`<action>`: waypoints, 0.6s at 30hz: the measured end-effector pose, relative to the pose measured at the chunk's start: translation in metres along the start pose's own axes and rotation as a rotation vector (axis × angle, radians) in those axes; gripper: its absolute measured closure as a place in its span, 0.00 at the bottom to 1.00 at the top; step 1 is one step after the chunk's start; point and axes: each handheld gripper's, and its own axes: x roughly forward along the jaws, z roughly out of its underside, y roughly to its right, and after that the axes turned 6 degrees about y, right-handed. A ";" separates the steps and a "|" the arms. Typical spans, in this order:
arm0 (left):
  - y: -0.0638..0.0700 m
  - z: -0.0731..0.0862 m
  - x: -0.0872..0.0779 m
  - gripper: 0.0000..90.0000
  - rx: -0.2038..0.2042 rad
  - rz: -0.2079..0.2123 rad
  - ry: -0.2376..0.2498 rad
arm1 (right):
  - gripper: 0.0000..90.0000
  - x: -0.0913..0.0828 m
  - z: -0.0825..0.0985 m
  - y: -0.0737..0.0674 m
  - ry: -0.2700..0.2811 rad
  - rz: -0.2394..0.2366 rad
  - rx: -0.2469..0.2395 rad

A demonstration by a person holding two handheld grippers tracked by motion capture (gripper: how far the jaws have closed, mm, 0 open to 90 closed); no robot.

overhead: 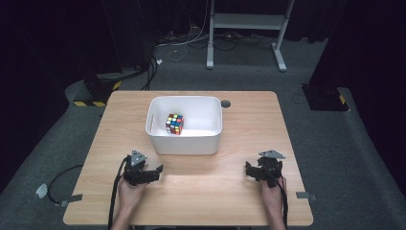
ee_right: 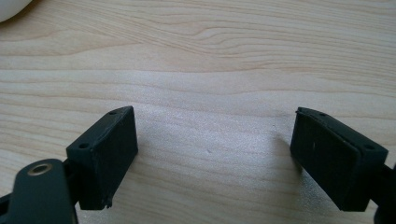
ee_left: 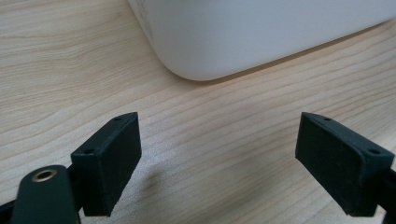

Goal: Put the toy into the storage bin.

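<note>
A white bin point(overhead: 184, 139) stands in the middle of the wooden table point(overhead: 210, 191), and a scrambled Rubik's cube point(overhead: 174, 123) lies inside it, left of centre. My left gripper point(overhead: 157, 171) rests low on the table just in front of the bin's near left corner. Its jaws are open with nothing between them. In the left gripper view the bin's rounded corner point(ee_left: 224, 42) is close ahead of the left gripper point(ee_left: 219, 135). My right gripper point(overhead: 249, 168) sits near the front right of the table, open and empty. The right gripper point(ee_right: 215, 133) is over bare wood.
A round cable hole point(overhead: 225, 103) lies in the tabletop behind the bin's right corner. Past the table, a white frame point(overhead: 246, 21) and loose cables point(overhead: 191, 40) sit on the grey floor. A yellow-and-black striped base point(overhead: 91, 103) is near the table's far left corner.
</note>
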 end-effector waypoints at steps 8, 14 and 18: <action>0.001 0.004 0.009 0.16 0.012 -0.020 -0.064 | 0.16 0.000 0.000 0.000 0.000 0.000 0.000; 0.002 0.003 0.011 0.15 0.019 -0.021 -0.067 | 0.16 0.000 0.000 0.000 0.000 -0.001 -0.001; 0.002 0.003 0.011 0.16 0.021 -0.024 -0.067 | 0.16 0.000 0.000 0.000 0.001 -0.001 -0.002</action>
